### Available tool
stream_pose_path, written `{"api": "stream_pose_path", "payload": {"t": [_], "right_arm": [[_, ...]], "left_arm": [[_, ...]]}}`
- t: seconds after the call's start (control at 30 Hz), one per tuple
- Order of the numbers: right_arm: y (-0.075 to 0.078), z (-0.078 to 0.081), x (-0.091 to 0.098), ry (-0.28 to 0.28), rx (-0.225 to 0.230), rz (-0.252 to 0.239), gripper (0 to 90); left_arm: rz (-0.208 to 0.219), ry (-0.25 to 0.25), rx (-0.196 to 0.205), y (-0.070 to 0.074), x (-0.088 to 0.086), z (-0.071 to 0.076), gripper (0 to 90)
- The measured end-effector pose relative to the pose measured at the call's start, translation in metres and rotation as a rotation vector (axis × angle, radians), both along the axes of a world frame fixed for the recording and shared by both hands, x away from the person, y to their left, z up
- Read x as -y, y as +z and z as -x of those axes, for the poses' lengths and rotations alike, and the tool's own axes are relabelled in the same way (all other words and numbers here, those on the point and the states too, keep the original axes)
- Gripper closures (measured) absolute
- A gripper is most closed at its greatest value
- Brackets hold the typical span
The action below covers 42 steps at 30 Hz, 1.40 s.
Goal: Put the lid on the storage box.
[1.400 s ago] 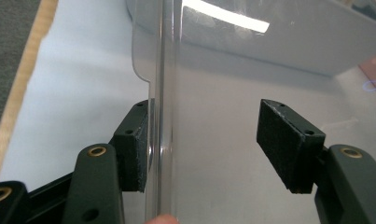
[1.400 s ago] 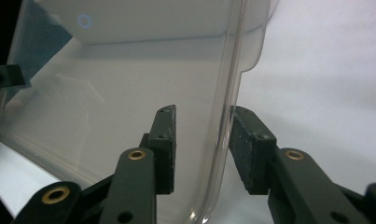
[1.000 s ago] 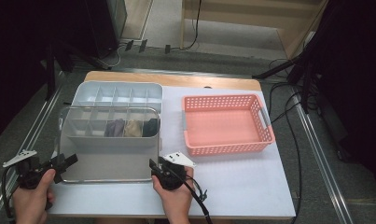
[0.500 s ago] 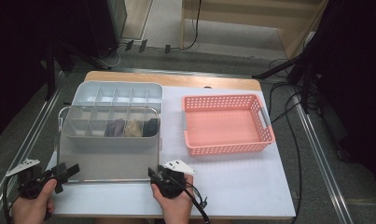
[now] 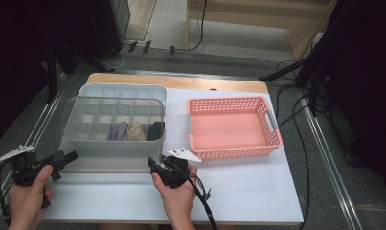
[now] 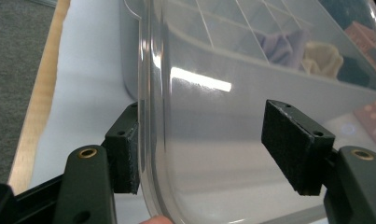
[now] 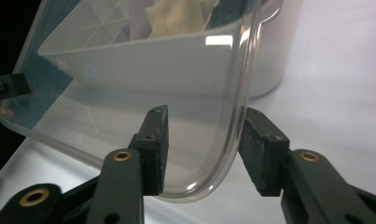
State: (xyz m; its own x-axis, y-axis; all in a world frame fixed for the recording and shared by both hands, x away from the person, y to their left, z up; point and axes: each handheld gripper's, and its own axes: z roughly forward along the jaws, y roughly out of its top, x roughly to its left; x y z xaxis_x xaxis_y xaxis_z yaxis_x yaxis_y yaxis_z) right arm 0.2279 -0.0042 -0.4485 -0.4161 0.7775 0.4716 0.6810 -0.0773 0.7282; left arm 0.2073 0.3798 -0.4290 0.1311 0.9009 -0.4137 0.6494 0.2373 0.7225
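Observation:
A clear plastic lid (image 5: pixel 114 122) lies tilted over the front of a grey divided box (image 5: pixel 123 90), its near edge low by the table. Rolled cloths, purple (image 5: pixel 117 131), beige (image 5: pixel 136 132) and dark (image 5: pixel 154 130), sit in the box's front compartments. My left gripper (image 5: pixel 66 158) (image 6: pixel 209 135) straddles the lid's (image 6: pixel 223 154) near left corner. Its left pad (image 6: pixel 127 158) lies against the rim and its right pad (image 6: pixel 293 144) stands well apart. My right gripper (image 5: pixel 154 167) (image 7: pixel 206 116) has the near right corner of the lid (image 7: pixel 129 112) between its jaws, which have just been opening; neither pad presses on it.
An empty pink basket (image 5: pixel 273 139) stands to the right of the box on the white table top (image 5: pixel 238 191). The table's wooden far edge (image 5: pixel 181 82) runs behind both. Cables (image 5: pixel 300 143) and metal rails run along the floor on either side.
Both hands dipped toward me, then came forward and up. The lid's near edge has moved away from me, so the lid now covers more of the box.

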Motion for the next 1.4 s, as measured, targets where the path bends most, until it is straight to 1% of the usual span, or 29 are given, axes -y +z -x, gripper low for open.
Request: {"api": "stream_pose_path", "payload": {"t": [0.03,0.07,0.1,0.13,0.17,0.2,0.23,0.27,0.33,0.37,0.43,0.47,0.5,0.57,0.6,0.63,0.67,0.77,0.8,0.83,0.87,0.97,1.0,1.1,1.2,1.27,1.3,1.37,1.4], "right_arm": [[0.002,-0.003,-0.002,-0.003,0.001,0.006,52.5],[0.004,-0.006,-0.003,-0.001,0.008,0.007,50.8],[0.006,-0.007,-0.004,-0.004,0.007,0.006,48.9],[0.009,-0.01,-0.005,-0.005,0.017,0.002,46.1],[0.01,-0.012,-0.005,-0.005,0.028,-0.002,43.8],[0.012,-0.015,-0.004,-0.002,0.027,-0.015,42.4],[0.013,-0.016,-0.003,0.004,0.022,-0.03,41.5],[0.013,-0.018,-0.002,0.013,0.022,-0.035,40.8],[0.013,-0.018,-0.001,0.026,0.017,-0.037,40.1],[0.013,-0.017,0.0,0.036,0.024,-0.038,39.5],[0.013,-0.016,0.002,0.041,0.03,-0.042,37.6],[0.013,-0.014,0.003,0.042,0.027,-0.038,35.2],[0.013,-0.012,0.004,0.042,0.04,-0.036,34.1],[0.014,-0.008,0.007,0.039,0.038,-0.033,32.7],[0.015,-0.005,0.009,0.038,0.036,-0.034,32.7],[0.015,-0.003,0.011,0.031,0.046,-0.032,33.2],[0.016,0.0,0.013,0.022,0.039,-0.031,34.7],[0.016,0.006,0.017,0.023,0.024,-0.047,45.8],[0.015,0.006,0.016,0.037,0.028,-0.053,48.8],[0.015,0.007,0.015,0.035,0.024,-0.045,49.9],[0.015,0.008,0.014,0.017,0.034,-0.037,53.9],[0.016,0.007,0.014,0.0,0.065,-0.02,60.3],[0.017,0.007,0.014,-0.002,0.058,-0.023,60.3],[0.018,0.002,0.013,-0.005,0.063,-0.02,58.2],[0.016,-0.007,0.01,-0.007,0.04,-0.031,53.0],[0.015,-0.012,0.008,-0.008,0.023,-0.037,51.8],[0.014,-0.015,0.006,0.0,-0.001,-0.048,51.7],[0.013,-0.018,0.005,0.003,0.014,-0.027,52.0],[0.013,-0.018,0.005,0.002,0.009,-0.02,52.0]], "left_arm": [[0.007,0.006,0.006,0.001,0.0,-0.004,34.9],[0.006,0.005,0.005,0.002,-0.001,-0.007,34.7],[0.008,0.004,0.001,0.004,-0.001,-0.011,34.5],[0.007,0.003,0.004,0.006,-0.001,-0.013,33.8],[-0.001,0.002,0.006,0.008,0.0,-0.015,33.3],[-0.011,0.007,0.014,0.01,0.0,-0.016,33.1],[-0.016,0.011,0.015,0.012,0.0,-0.017,32.8],[-0.027,0.006,0.013,0.013,0.0,-0.017,33.4],[-0.044,0.013,0.026,0.014,-0.002,-0.015,34.2],[-0.048,0.014,0.034,0.015,-0.003,-0.013,34.3],[-0.044,0.019,0.04,0.015,-0.005,-0.008,33.6],[-0.04,0.018,0.041,0.015,-0.006,-0.005,33.4],[-0.037,0.018,0.049,0.014,-0.007,-0.002,33.3],[-0.017,-0.004,0.044,0.012,-0.008,0.004,34.2],[-0.015,-0.003,0.047,0.012,-0.008,0.007,35.5],[-0.011,-0.01,0.042,0.011,-0.009,0.009,35.8],[-0.009,-0.016,0.036,0.011,-0.009,0.01,36.5],[-0.004,-0.04,0.028,0.011,-0.009,0.011,38.8],[-0.002,-0.034,0.024,0.011,-0.007,0.011,40.9],[-0.016,-0.032,0.021,0.011,-0.006,0.01,40.7],[-0.015,-0.029,0.021,0.011,-0.006,0.009,40.6],[-0.004,-0.021,0.02,0.012,-0.007,0.007,41.2],[-0.002,-0.014,0.023,0.012,-0.006,0.005,41.2],[-0.002,-0.012,0.015,0.014,-0.006,-0.001,41.0],[-0.008,0.0,0.009,0.015,-0.005,-0.007,40.5],[-0.02,0.01,0.007,0.015,-0.004,-0.012,40.7],[-0.02,0.016,0.007,0.014,-0.004,-0.014,40.8],[-0.022,0.014,0.009,0.013,-0.004,-0.016,42.0],[-0.022,0.011,0.008,0.012,-0.004,-0.016,42.0]]}}
